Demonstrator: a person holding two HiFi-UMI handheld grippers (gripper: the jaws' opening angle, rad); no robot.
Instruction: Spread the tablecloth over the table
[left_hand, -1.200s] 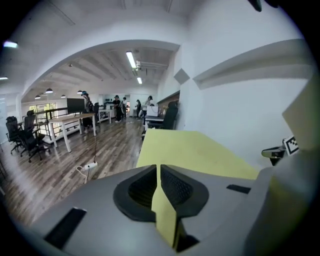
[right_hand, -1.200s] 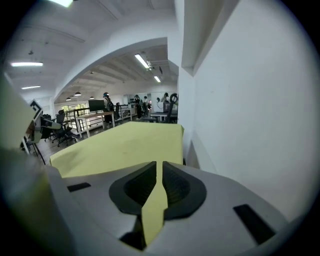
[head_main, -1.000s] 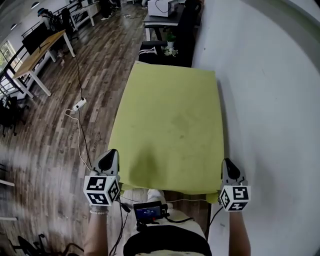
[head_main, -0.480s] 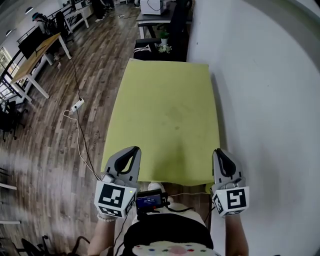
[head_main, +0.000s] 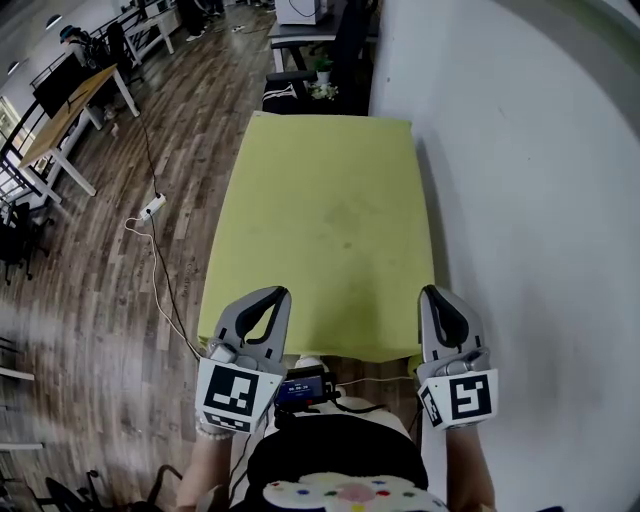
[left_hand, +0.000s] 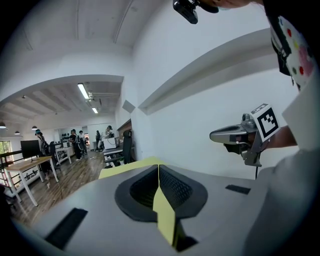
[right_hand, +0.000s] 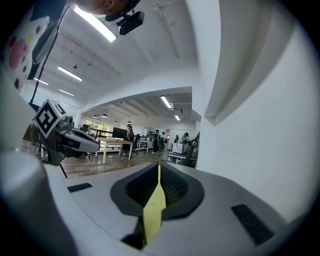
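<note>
A white wall (head_main: 540, 200) and a wooden floor (head_main: 120, 280) flank the one tablecloth (head_main: 325, 230), a plain yellow-green rectangle that stretches away from the person over a long worktop which it hides entirely; its right long edge runs close beside the wall and its left long edge drops toward the floor; the surface lies flat and mostly smooth, with a few faint darker smudges near the middle. There are two tools, one at each near corner of the cloth, well apart; the left tool (head_main: 272, 296) has its jaws pressed together on a thin fold of the yellow-green fabric, which shows in the left gripper view as a narrow strip clamped between the dark ribbed pads (left_hand: 172, 187); the right tool (head_main: 436, 294) is likewise closed tight on the cloth, a similar strip pinched between its pads (right_hand: 172, 186) in the right gripper view. Each tool carries one cube with square markers, two cubes in all, the left cube (head_main: 235, 395) and the right cube (head_main: 458, 397) nearest the person. One white power strip (head_main: 152, 208) lies on the floor to the left, on a thin dark cable.
</note>
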